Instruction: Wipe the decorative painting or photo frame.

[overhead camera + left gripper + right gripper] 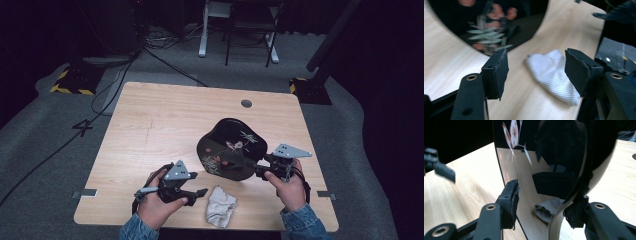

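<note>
A glossy black tray [230, 145] painted with flowers and leaves stands tilted near the table's right front, its lower edge down on the wood. My right gripper [257, 167] is at its right rim. In the right gripper view the tray [549, 150] stands between the jaws of the right gripper [544, 200]. Its rim lies against the right-hand jaw, and the left-hand pad [511, 195] is a little off the shiny face. A crumpled white cloth [220, 205] lies by the front edge. My left gripper [196, 184] is open just left of it, and the cloth [554, 75] lies ahead of the left gripper [536, 62], untouched.
The wooden table [160, 120] has a round cable hole [246, 103] near its far edge. The cloth lies close to the front edge. Cables, a chair frame [250, 35] and stand bases are on the floor beyond the table.
</note>
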`<act>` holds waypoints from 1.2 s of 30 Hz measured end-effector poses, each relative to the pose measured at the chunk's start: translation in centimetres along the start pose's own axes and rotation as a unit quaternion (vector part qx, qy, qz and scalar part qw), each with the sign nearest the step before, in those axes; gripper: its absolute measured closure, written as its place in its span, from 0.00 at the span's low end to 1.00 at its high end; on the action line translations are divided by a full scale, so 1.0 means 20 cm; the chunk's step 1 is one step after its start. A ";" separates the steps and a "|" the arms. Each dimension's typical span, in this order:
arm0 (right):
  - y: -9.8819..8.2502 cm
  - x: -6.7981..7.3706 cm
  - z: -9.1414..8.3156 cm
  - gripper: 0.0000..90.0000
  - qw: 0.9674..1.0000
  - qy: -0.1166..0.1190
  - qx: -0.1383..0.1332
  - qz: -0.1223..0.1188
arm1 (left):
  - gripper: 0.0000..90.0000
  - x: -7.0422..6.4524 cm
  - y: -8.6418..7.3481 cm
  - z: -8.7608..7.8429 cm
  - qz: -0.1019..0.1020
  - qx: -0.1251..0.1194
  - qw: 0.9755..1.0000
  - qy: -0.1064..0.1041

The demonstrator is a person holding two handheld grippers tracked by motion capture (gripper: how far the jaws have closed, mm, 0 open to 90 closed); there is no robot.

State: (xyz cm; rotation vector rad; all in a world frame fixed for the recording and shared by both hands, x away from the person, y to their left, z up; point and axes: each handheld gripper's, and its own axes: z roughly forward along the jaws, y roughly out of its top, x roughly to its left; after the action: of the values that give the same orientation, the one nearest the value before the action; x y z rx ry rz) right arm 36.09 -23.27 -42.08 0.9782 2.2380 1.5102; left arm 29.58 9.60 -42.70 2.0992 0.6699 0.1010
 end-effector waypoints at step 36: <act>-0.01 -0.01 0.02 0.73 0.999 0.025 0.019 -0.005 | 0.73 -0.17 -0.13 0.43 0.112 0.103 0.988 -0.007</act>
State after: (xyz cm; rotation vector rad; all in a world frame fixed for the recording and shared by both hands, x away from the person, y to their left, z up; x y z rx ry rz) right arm 36.34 -23.11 -42.35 0.9500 2.3112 1.5084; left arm 28.19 2.64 -49.24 2.3672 0.4481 0.1486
